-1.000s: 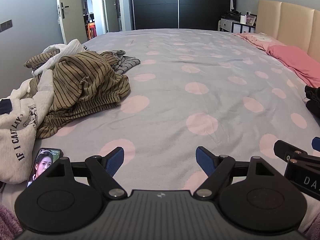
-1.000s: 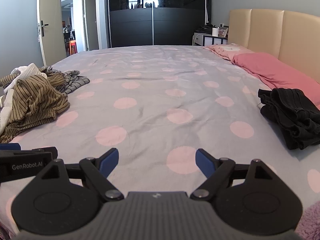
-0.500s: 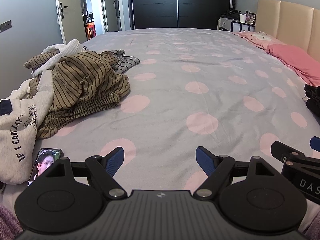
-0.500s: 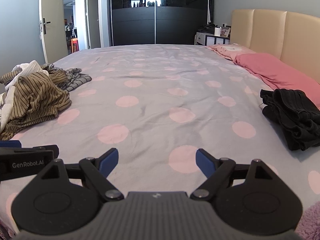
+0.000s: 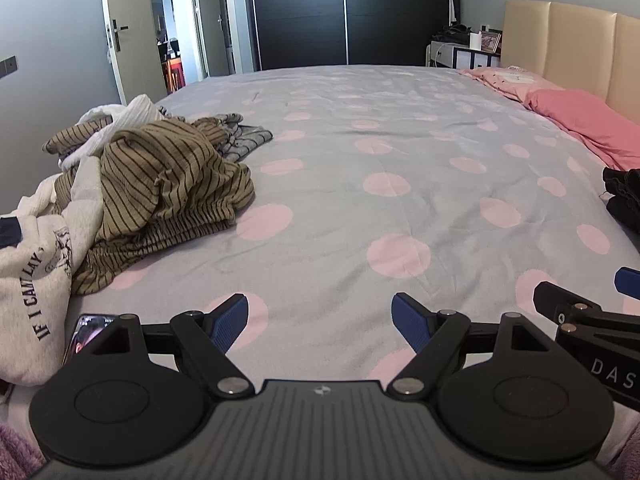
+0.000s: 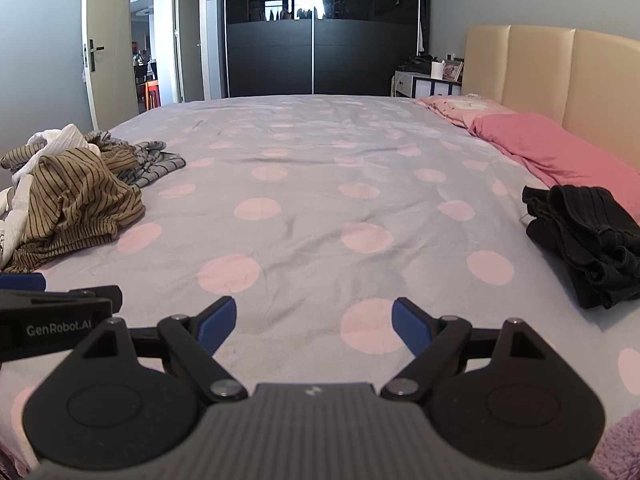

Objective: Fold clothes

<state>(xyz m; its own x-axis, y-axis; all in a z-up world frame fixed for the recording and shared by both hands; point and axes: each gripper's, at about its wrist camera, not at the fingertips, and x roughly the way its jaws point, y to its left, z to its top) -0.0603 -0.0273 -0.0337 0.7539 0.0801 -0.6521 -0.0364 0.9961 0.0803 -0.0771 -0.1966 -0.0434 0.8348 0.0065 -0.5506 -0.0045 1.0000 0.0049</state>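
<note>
A pile of unfolded clothes lies at the bed's left: a brown striped garment, a white printed sweatshirt and a grey striped piece. A folded black garment lies at the right. My left gripper is open and empty above the bed's near edge. My right gripper is open and empty beside it, to its right.
The grey bedspread with pink dots covers the bed. Pink pillows lie against a beige headboard at the right. A phone lies by the sweatshirt. A black wardrobe and a door stand beyond.
Both grippers have tilted up slightly, so the bed sits a little lower in view. Both stay open and empty. The clothes have not moved.
</note>
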